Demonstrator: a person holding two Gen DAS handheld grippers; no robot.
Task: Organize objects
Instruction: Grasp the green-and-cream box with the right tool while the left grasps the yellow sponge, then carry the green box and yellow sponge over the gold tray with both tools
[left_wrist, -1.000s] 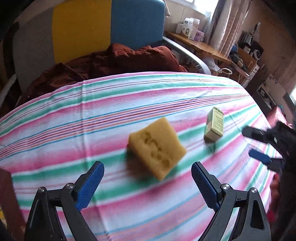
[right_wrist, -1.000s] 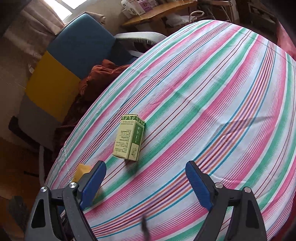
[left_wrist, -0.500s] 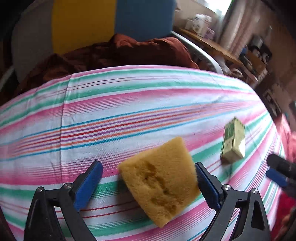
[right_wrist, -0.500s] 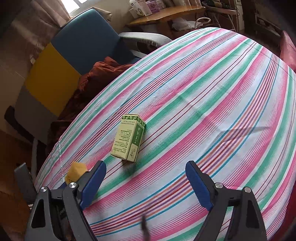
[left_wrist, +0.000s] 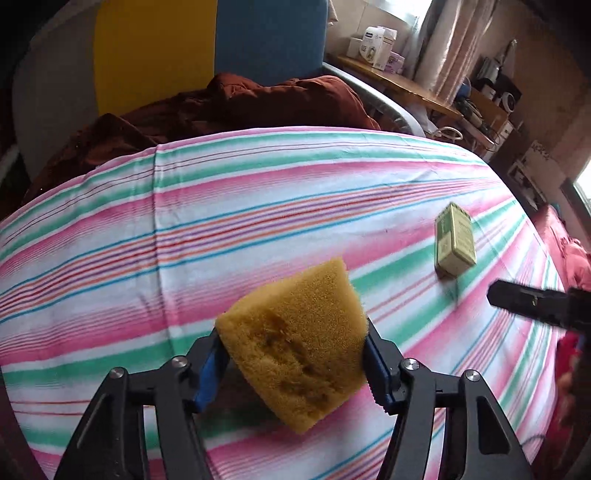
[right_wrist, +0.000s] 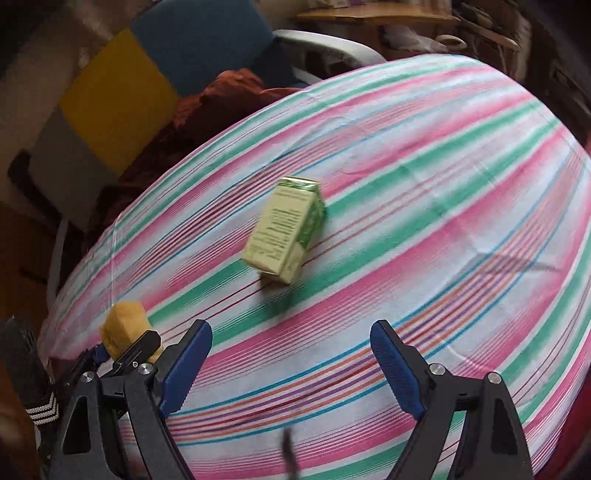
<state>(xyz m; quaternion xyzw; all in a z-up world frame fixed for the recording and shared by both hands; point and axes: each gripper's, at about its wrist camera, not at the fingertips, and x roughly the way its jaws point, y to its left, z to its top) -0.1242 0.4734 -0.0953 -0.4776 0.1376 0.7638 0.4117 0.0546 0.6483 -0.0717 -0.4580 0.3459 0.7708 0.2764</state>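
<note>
Striped cloth-covered surface (left_wrist: 258, 206), armchair (left_wrist: 207, 48) behind, left gripper (left_wrist: 293, 363) jaws closing on yellow sponge (left_wrist: 295, 347) between them, right gripper (right_wrist: 291, 363) jaws wide open, empty, green box (right_wrist: 286, 230) lying ahead of them

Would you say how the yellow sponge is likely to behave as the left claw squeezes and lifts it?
The sponge looks porous, so probably soft and light. With the left claw closing on its sides, it should compress rather than slip.
</note>
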